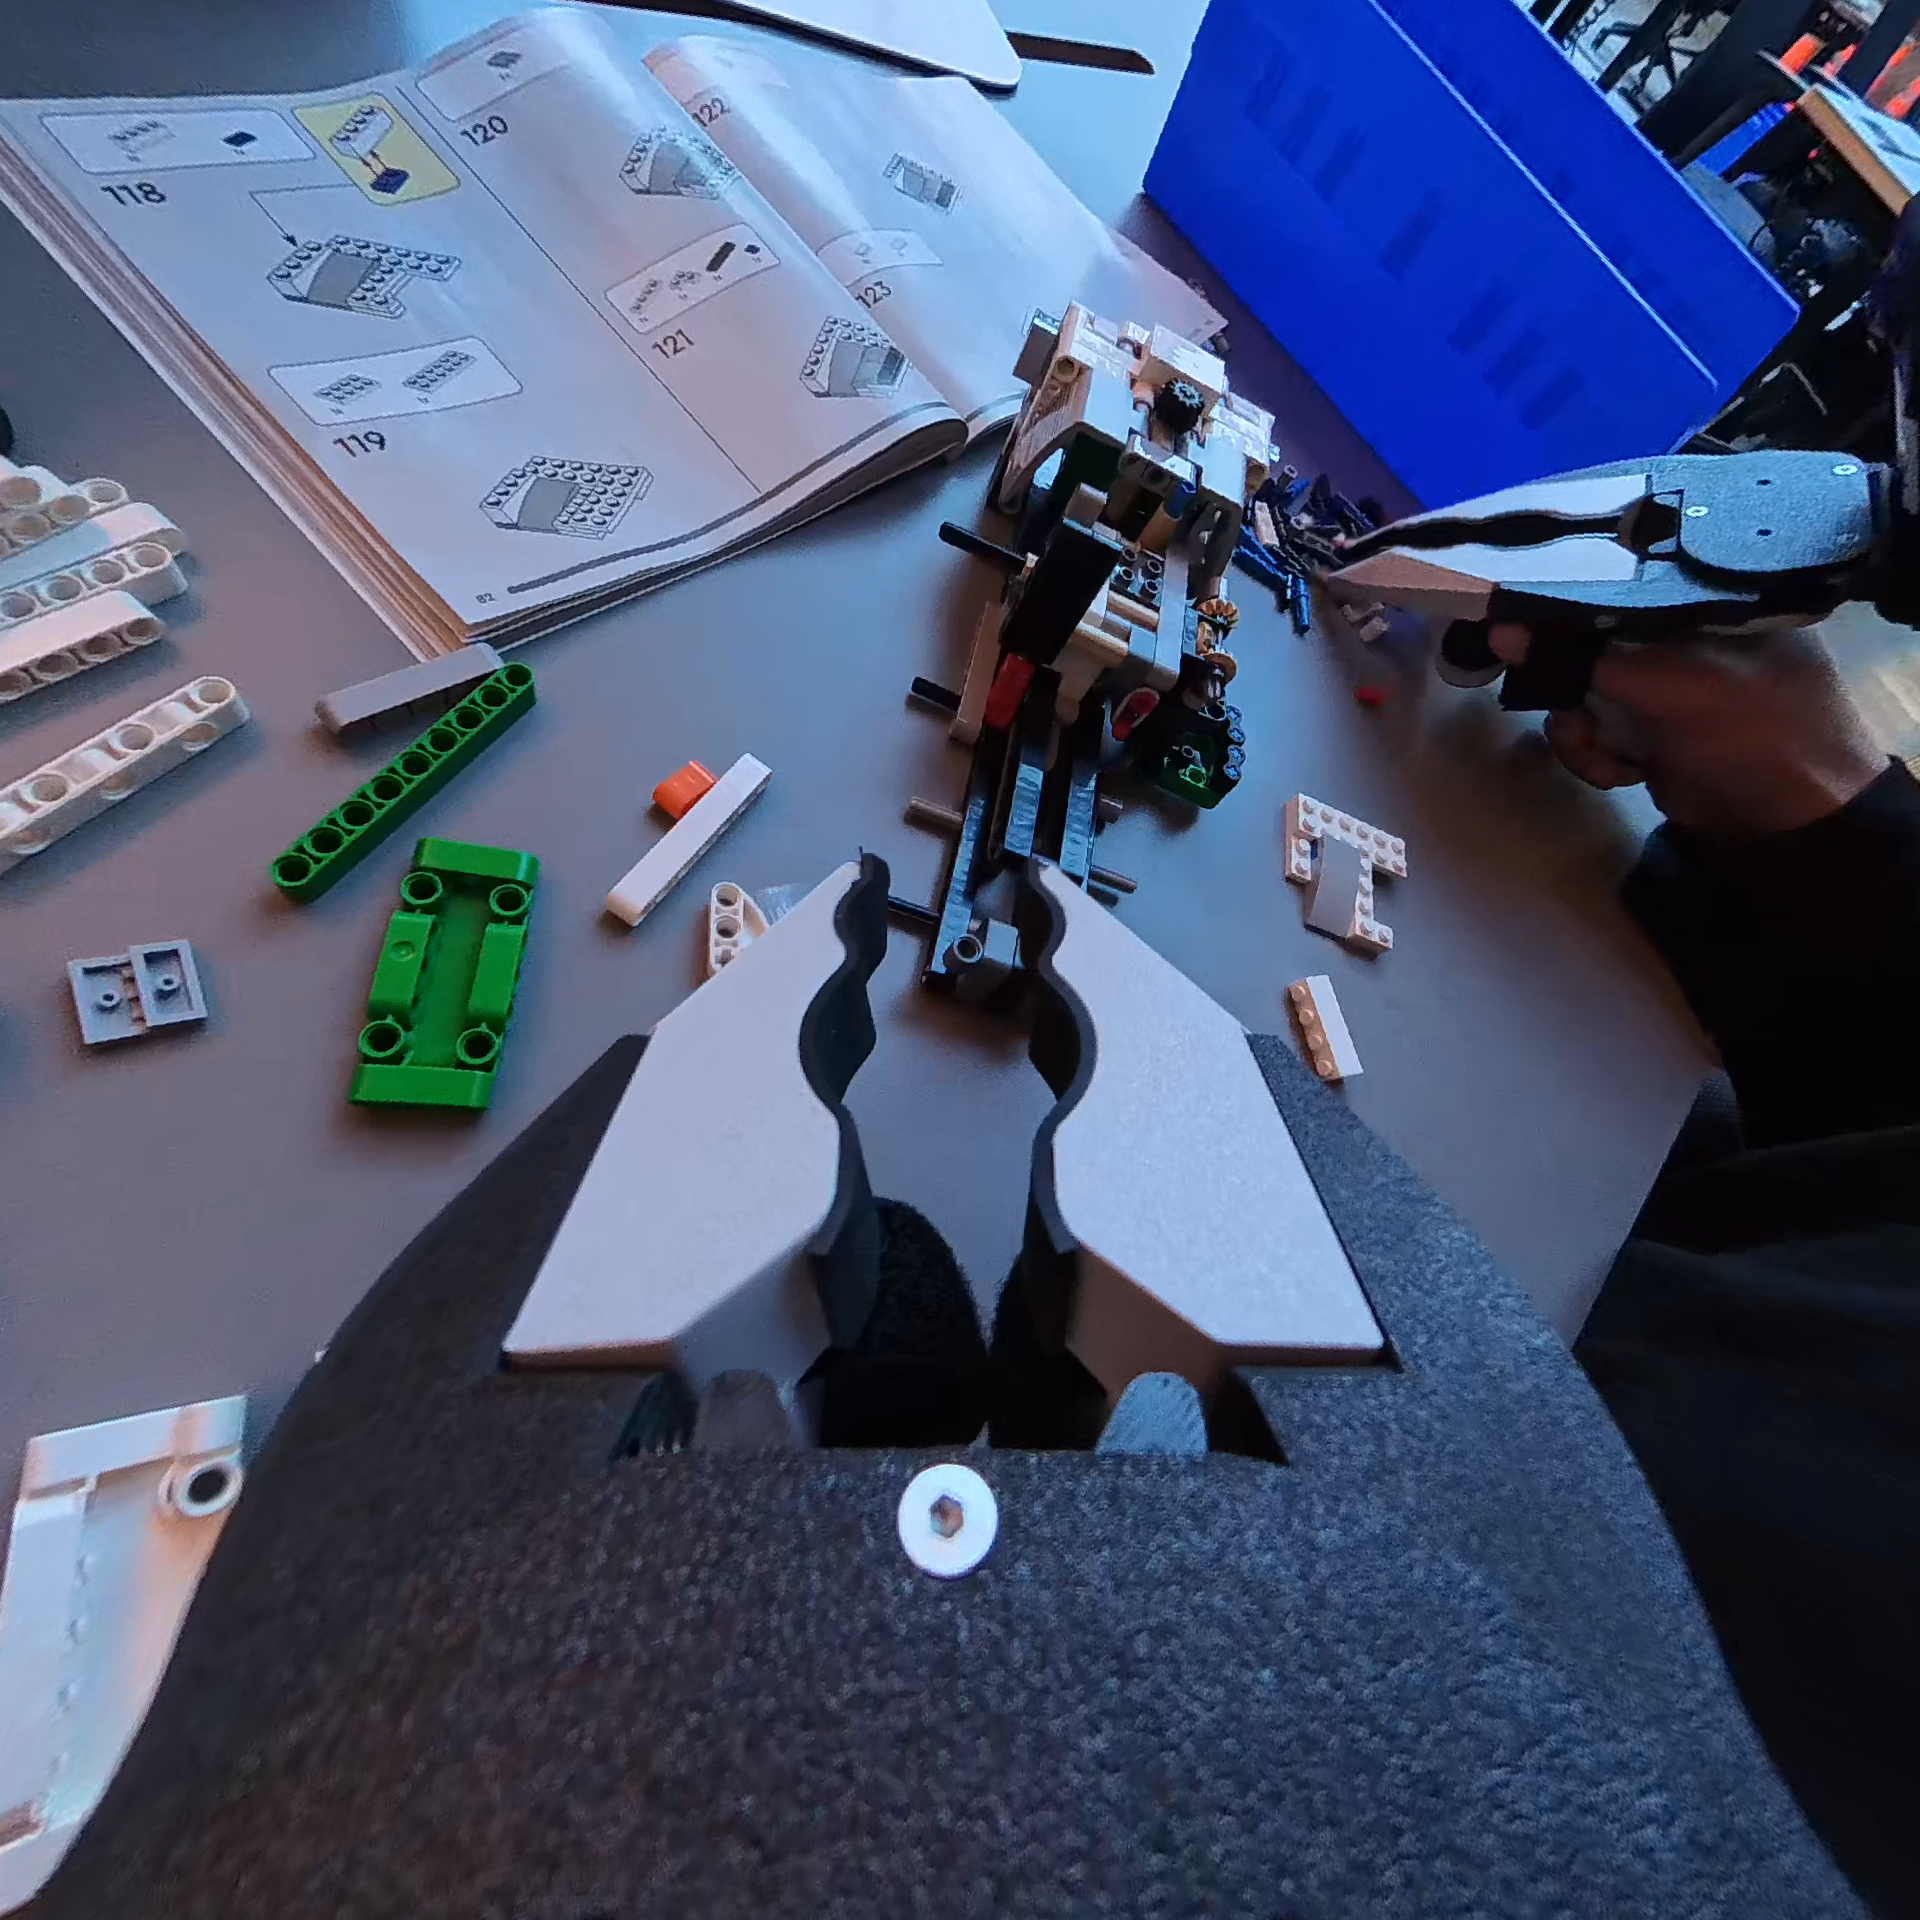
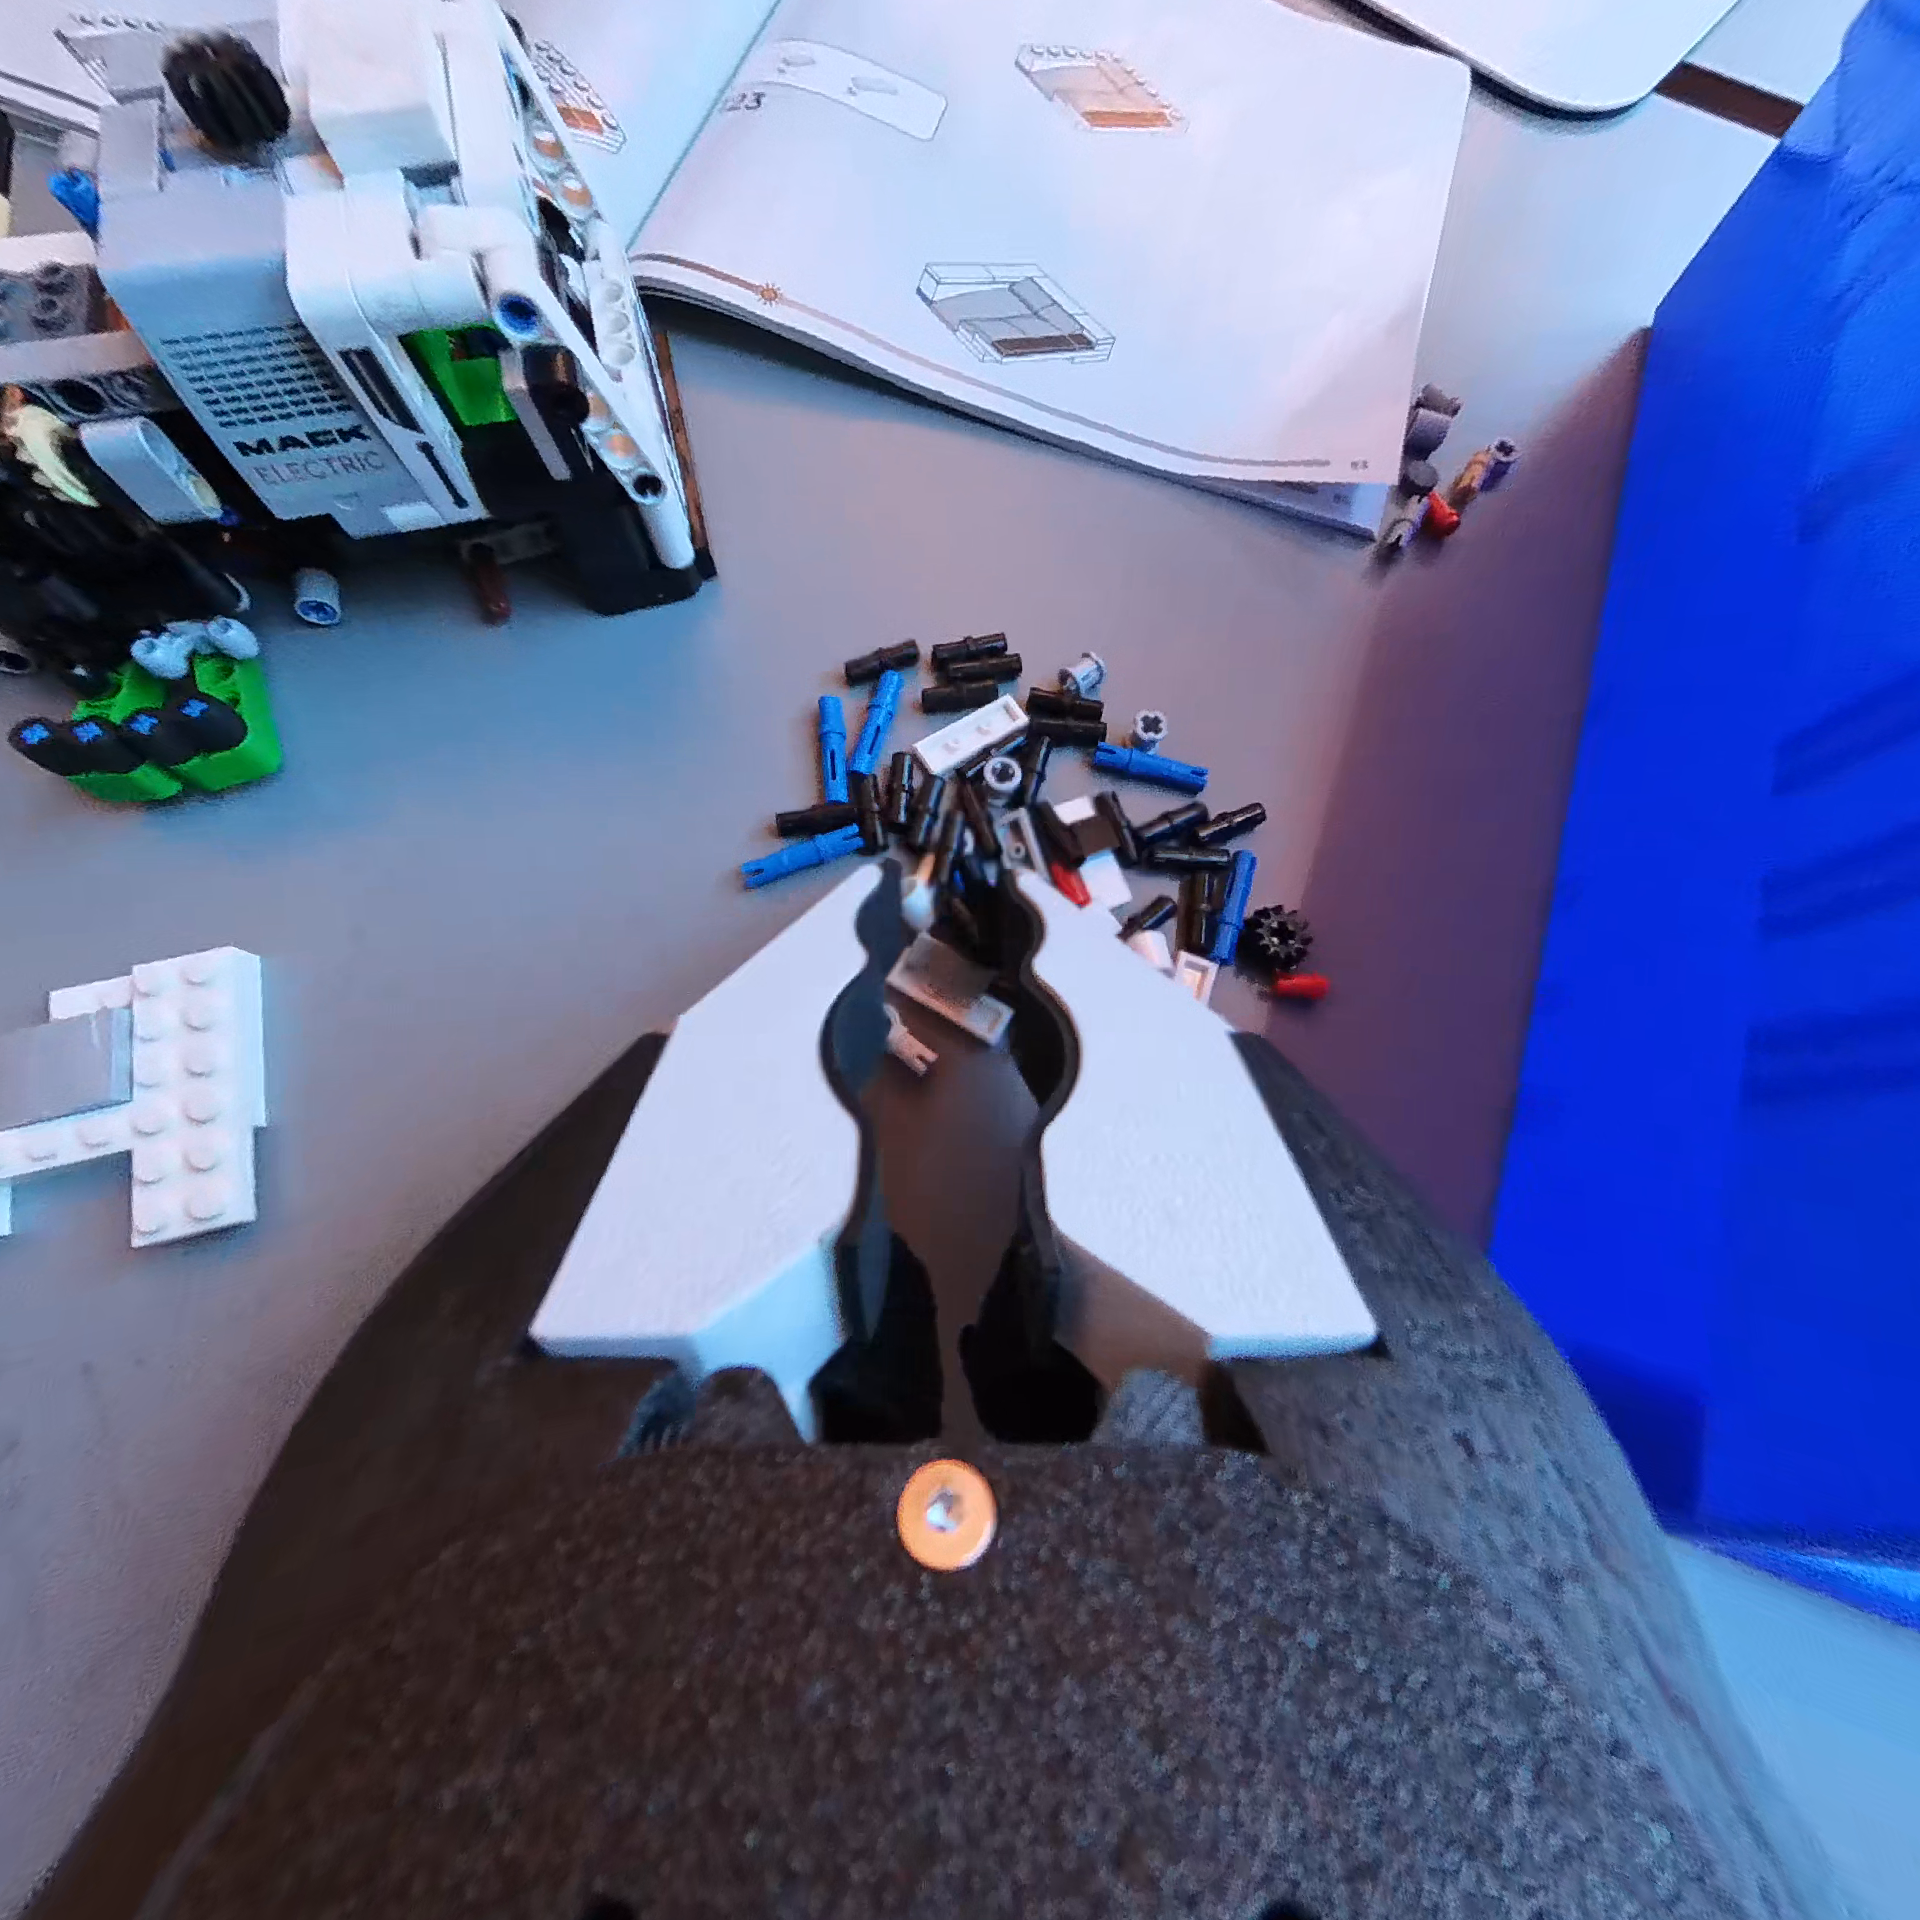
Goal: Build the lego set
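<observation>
The partly built truck (image 1: 1101, 623) lies on the dark table with its white cab (image 2: 364, 312) at the far end. My left gripper (image 1: 956, 883) is open and empty, and the truck's black rear end shows in the gap just beyond its fingertips. My right gripper (image 2: 951, 883) is open and low over a pile of black and blue pins (image 2: 1039, 810). A small white tile (image 2: 951, 987) lies on the table between its fingers. The right gripper also shows in the left wrist view (image 1: 1340, 561), to the right of the truck.
The open instruction booklet (image 1: 468, 343) lies at the back. A blue bin (image 1: 1455, 208) stands at the right. Loose parts lie to the left: a green beam (image 1: 405, 779), a green plate (image 1: 447, 977), a white tile (image 1: 691, 836) and white beams (image 1: 83, 623). A white plate assembly (image 1: 1340, 873) lies right of the truck. Left tips to right tips: about 30 cm. To reach the green plate (image 1: 447, 977) in a straight line is about 9 cm for my left fingers, about 35 cm for my right.
</observation>
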### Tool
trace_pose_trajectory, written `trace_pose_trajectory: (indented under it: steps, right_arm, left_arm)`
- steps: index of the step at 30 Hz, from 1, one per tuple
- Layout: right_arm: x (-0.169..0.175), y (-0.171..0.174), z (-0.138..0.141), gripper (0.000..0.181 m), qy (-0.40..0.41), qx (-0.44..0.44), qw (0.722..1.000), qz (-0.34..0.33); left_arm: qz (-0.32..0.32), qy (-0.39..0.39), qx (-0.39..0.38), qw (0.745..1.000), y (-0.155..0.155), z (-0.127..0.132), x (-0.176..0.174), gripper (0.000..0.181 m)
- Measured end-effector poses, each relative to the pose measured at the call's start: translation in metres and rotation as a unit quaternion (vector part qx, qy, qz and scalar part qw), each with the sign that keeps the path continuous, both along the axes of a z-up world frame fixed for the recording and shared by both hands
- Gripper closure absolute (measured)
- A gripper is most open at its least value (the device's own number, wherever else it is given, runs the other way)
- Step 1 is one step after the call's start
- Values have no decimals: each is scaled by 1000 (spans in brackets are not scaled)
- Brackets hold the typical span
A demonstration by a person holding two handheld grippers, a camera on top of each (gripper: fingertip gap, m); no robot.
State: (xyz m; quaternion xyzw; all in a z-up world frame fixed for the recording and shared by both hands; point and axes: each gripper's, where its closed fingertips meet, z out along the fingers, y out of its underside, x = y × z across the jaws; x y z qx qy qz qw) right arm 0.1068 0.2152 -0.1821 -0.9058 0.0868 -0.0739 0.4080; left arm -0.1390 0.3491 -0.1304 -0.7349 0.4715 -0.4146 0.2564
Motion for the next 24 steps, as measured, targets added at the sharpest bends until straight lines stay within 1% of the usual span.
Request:
trace_pose_trajectory:
  steps: [1,3,6,10,15,20,24]
  right_arm:
    - [2,-1,-1,170,-5,-7,1000,0]
    - [4,-3,1,176,-12,-7,1000,-2]
    - [8,-9,4,176,-15,-8,1000,-9]
    - [13,-19,7,176,-15,-7,1000,-25]
    - [18,-28,2,173,-6,-17,999,-45]
    - [19,-21,6,168,-17,-17,999,-37]
    - [14,-14,1,166,14,-33,999,-25]
  left_arm:
    - [0,1,0,1000,0,0,1,157]
    - [-1,5,2,1000,1,0,3,157]
    - [-1,8,3,1000,2,0,5,157]
    - [-6,11,0,1000,1,-2,9,158]
    - [-13,16,0,1000,-1,-5,12,158]
    - [-15,16,4,1000,0,-3,14,158]
    - [-12,12,5,1000,2,-1,12,158]
